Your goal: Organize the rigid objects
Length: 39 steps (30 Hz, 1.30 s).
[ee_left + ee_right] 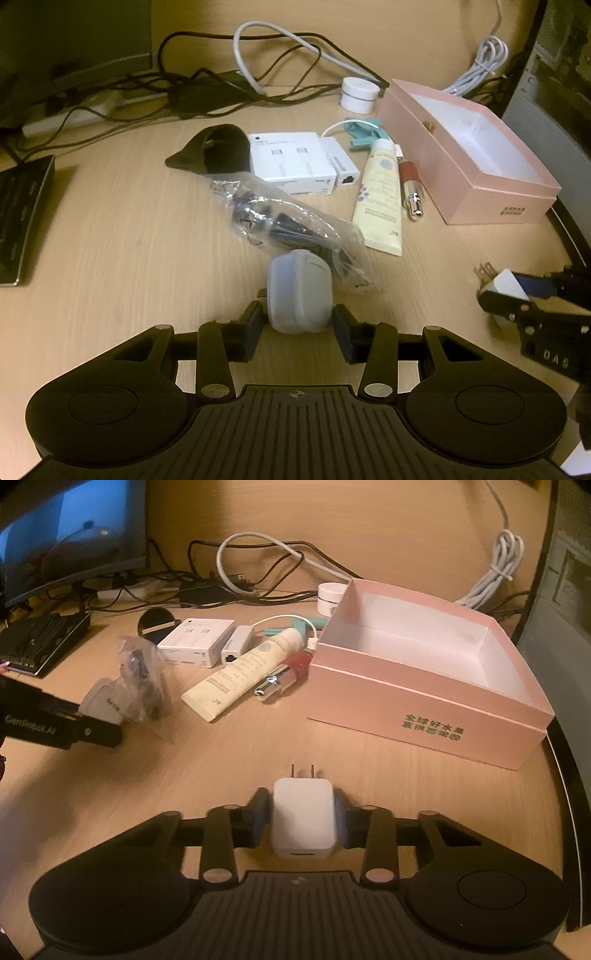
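Between the jaws of the left gripper (298, 328) sat a grey rounded case (300, 291), resting on the wooden desk (129, 229); the pads stood clear of its sides with a gap showing on each, so the claw was released. No earlier view was at hand to show more. Just beyond the case lay a clear plastic bag (291, 221) of dark parts, and past that a white cable box (291, 160) with a cream tube (380, 195) and a red lipstick (410, 184) to its right.

The right gripper (303, 821) was clenched on a white plug adapter (303, 818), prongs pointing away from the claw, both pads pressed to its flanks. It appeared to be lifted off the desk, though the blur made that hard to judge. Ahead and to the right of that claw stood the open pink box (424, 709), its white interior bare. Far to the claw's left the other gripper showed beside the grey case.
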Tool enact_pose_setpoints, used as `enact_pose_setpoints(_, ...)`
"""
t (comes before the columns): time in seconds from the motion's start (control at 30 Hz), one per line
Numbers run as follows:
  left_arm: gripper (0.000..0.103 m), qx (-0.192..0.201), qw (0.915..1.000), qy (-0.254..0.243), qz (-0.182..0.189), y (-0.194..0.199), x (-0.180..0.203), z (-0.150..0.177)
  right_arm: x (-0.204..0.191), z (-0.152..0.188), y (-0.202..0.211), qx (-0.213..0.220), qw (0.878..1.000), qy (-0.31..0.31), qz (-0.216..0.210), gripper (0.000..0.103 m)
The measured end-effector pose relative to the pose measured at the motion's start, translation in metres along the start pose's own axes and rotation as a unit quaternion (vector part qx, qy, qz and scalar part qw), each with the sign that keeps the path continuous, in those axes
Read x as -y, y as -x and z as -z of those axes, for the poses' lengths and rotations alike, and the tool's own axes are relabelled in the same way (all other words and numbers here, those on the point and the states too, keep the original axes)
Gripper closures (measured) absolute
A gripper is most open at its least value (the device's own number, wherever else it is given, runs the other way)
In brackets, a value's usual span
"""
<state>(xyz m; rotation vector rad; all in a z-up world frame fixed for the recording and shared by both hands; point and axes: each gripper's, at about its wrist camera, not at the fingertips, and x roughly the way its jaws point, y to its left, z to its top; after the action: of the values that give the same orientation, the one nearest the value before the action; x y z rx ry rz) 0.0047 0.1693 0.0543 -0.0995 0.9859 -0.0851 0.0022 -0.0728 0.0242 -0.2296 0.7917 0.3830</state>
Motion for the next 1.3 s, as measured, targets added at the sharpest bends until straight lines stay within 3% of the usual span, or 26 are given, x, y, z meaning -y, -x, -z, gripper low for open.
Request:
enact_pose_setpoints(0.13, 0.057, 0.009, 0.9999, -0.005, 0.002, 0.000, 0.000, 0.002, -0.007, 0.002, 0.005, 0.000, 1.000, 0.013, 0.005, 0.071)
enact_pose_setpoints(0.27, 0.062, 0.051, 0.9984, 0.004, 0.022, 0.008, -0.006, 0.014, -0.008, 0.005, 0.016, 0.009, 1.000, 0.018, 0.005, 0.071)
enact_pose_setpoints(0.63, 0.062, 0.077, 0.9954, -0.043, 0.037, 0.032, 0.005, 0.030, 0.000, 0.015, 0.042, 0.001, 0.999, 0.034, 0.006, 0.071)
enact_pose_setpoints(0.9, 0.062, 0.089, 0.9856, -0.096, 0.106, 0.067, 0.044, 0.028, 0.020, 0.016, 0.070, 0.018, 1.000, 0.021, 0.013, 0.071)
enact_pose_setpoints(1.03, 0.062, 0.125, 0.9747, -0.111, 0.149, 0.073, 0.073, -0.007, 0.034, 0.004, 0.086, 0.044, 0.999, 0.013, 0.019, 0.071)
enact_pose_setpoints(1.2, 0.062, 0.195, 0.9565, -0.138, 0.167, 0.070, 0.117, -0.092, 0.061, -0.050, 0.100, 0.114, 0.992, 0.030, 0.048, 0.071)
enact_pose_setpoints(1.3, 0.062, 0.190, 0.9569, -0.119, 0.184, 0.053, 0.134, -0.151, 0.081, -0.094, 0.099, 0.162, 0.982, 0.050, 0.080, 0.071)
